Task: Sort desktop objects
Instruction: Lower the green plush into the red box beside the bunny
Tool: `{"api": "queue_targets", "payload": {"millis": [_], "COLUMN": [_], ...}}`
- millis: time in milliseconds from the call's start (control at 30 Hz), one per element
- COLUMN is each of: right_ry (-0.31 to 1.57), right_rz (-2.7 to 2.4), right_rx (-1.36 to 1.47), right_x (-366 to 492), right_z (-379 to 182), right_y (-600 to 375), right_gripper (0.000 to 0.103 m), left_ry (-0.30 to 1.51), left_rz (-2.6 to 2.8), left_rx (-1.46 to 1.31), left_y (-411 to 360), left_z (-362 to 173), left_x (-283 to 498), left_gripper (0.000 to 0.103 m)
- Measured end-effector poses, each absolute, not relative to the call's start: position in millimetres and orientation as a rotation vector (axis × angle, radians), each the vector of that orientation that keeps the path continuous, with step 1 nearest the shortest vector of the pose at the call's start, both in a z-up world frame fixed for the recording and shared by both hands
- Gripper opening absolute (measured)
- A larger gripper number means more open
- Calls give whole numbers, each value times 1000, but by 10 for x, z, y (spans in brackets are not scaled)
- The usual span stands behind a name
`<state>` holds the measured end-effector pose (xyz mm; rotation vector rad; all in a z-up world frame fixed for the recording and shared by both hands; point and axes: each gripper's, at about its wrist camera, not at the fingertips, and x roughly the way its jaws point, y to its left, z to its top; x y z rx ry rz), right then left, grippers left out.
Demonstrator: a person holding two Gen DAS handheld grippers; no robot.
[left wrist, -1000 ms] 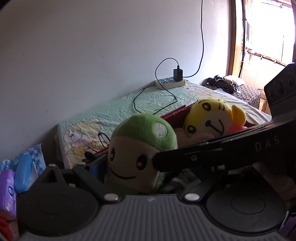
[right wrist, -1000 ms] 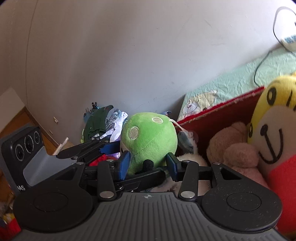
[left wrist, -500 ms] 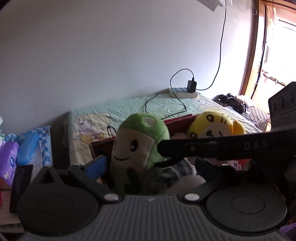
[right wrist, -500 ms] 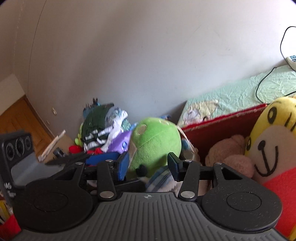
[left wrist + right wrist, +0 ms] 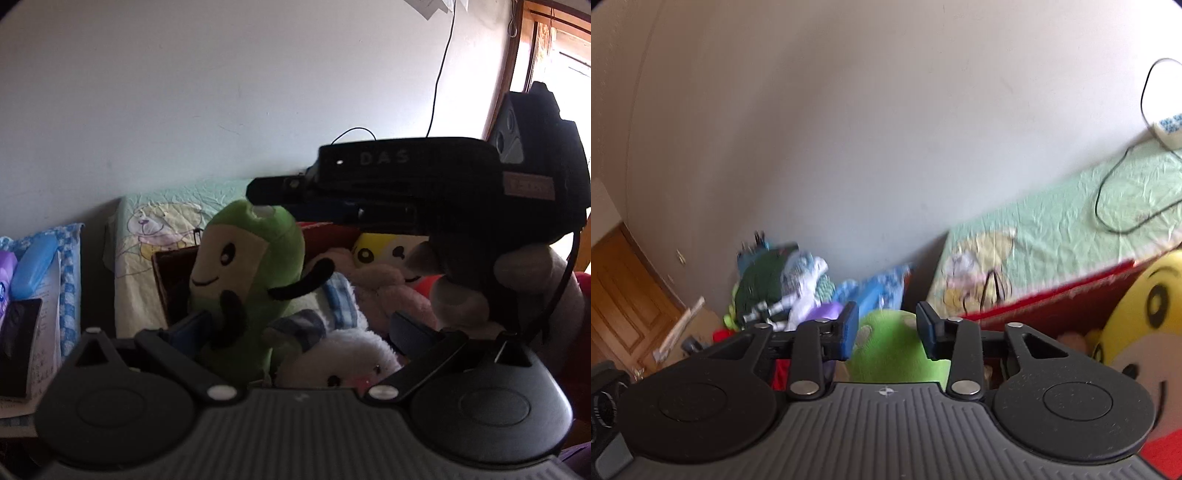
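The green plush toy with a cream smiling face and black arms (image 5: 243, 280) stands upright at the left end of the red cardboard box (image 5: 325, 236), leaning a little toward the other toys packed in there. The left gripper (image 5: 299, 332) has its blue-padded fingers (image 5: 188, 328) spread wide; the left pad lies against the green toy's lower side while the right finger is well apart from it, so nothing is clamped. Just right of the green toy, inside the same box, lie a white fluffy plush with a pink mouth (image 5: 340, 362), a pale pink plush (image 5: 384, 291) and a yellow-faced plush in red (image 5: 376, 251).

Above the green toy's head hangs the right gripper (image 5: 273, 188), seen side-on as a black bar, gripped by a person's hand (image 5: 498, 284) at the right. From its own camera, the right gripper (image 5: 886, 328) has its blue fingers (image 5: 849, 328) partly open, with the green toy's rounded top (image 5: 894, 347) showing in the gap below them; whether the pads touch it I cannot tell, as that view is blurred.

Beyond the green toy, the box sits by a bed with a mint-green cartoon sheet (image 5: 155, 229). Left of the toy, a light blue case (image 5: 33, 266) and a purple pack (image 5: 5, 280) rest on a blue checked cloth.
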<state>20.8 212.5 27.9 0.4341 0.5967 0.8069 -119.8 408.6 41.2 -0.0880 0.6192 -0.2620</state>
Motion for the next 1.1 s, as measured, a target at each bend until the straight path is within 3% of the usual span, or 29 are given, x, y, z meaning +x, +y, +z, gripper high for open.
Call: {"api": "queue_targets", "payload": {"millis": [467,767,1100], "right_ry": [638,664,528], "right_rz": [881,866,834], "right_rx": [-11,205,249], "right_x": [11,180,63], "right_z": [319,235,312], "right_y": [2645,2414,2278], "right_gripper": [38,38,39], "left_ry": [660,631,626], "left_rz": [-243,-219,-204], "left_rx": [-52,-65,-43], "left_y": [4018,4002,3970], "left_z": [293,262,267], "left_x": [-1240,-1203,-1199], "left_gripper": [101,103,103]}}
